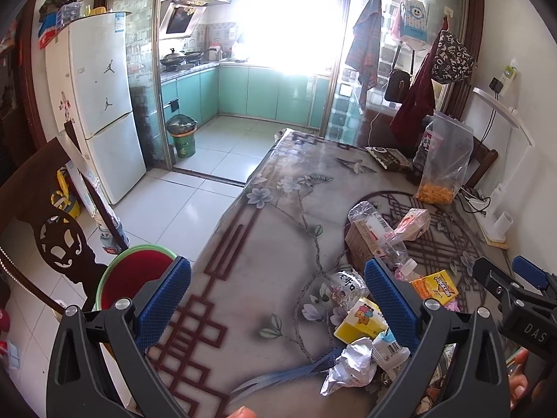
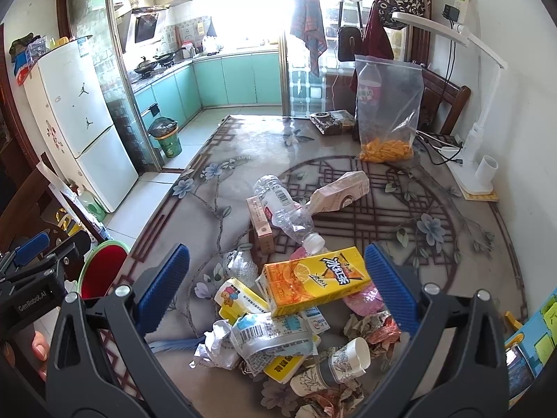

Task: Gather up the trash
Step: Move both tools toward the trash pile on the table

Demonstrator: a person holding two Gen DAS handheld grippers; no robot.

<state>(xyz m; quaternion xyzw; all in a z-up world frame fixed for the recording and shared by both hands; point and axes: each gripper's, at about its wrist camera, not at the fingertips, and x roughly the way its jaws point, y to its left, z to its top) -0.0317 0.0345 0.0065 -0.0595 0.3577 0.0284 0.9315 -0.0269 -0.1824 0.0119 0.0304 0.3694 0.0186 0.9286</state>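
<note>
A pile of trash lies on the flowered table (image 2: 435, 191): a yellow tea carton (image 2: 313, 280), a clear crushed bottle (image 2: 285, 209), a small yellow bear carton (image 2: 233, 297), a paper cup (image 2: 334, 365), crumpled paper (image 2: 216, 345) and wrappers. My right gripper (image 2: 278, 282) is open above the pile, with the yellow tea carton between its fingers, not gripped. My left gripper (image 1: 278, 299) is open and empty over the table's left part, left of the pile; the bear carton (image 1: 362, 320) lies by its right finger. A red bin with a green rim (image 1: 135, 275) stands beside the table.
A zip bag with orange snacks (image 2: 386, 111), a dark packet (image 2: 330, 118), a white desk lamp (image 2: 477, 139) and cables sit at the table's far side. A carved wooden chair (image 1: 41, 216), a fridge (image 1: 101, 101) and a green kitchen bin (image 1: 182, 136) are to the left.
</note>
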